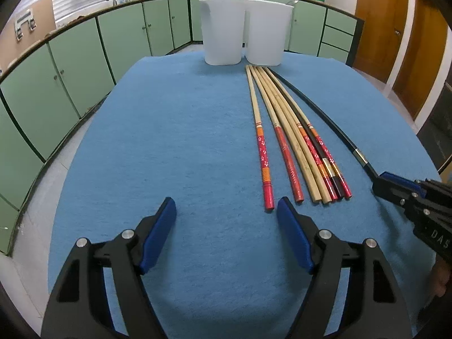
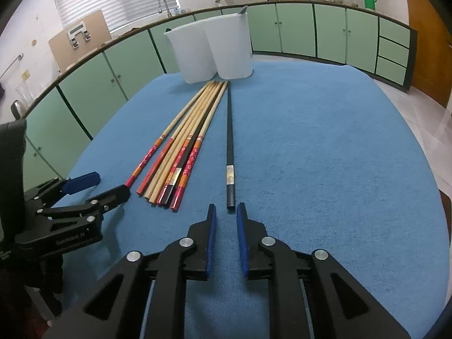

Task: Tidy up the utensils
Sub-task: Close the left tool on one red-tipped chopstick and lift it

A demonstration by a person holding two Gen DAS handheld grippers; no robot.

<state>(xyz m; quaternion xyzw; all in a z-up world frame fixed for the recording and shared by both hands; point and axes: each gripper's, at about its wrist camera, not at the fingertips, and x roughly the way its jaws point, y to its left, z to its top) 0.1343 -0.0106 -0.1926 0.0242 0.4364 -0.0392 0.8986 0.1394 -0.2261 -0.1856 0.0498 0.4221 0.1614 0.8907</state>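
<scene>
Right hand-held gripper (image 2: 226, 212) sits slightly open at the loose black chopstick (image 2: 229, 141); left hand-held gripper (image 1: 226, 209) wide open. Chopstick bundle (image 1: 293, 141) unsorted before the far white plastic holders (image 1: 243, 31), so mostly undone.

Chopsticks bundle (image 1: 293, 141) flat on mat, black chopstick (image 2: 229, 138) just beside.

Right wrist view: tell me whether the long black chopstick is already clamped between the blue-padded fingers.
No. The long black chopstick lies on the blue cloth, its end just ahead of the open right gripper.
</scene>
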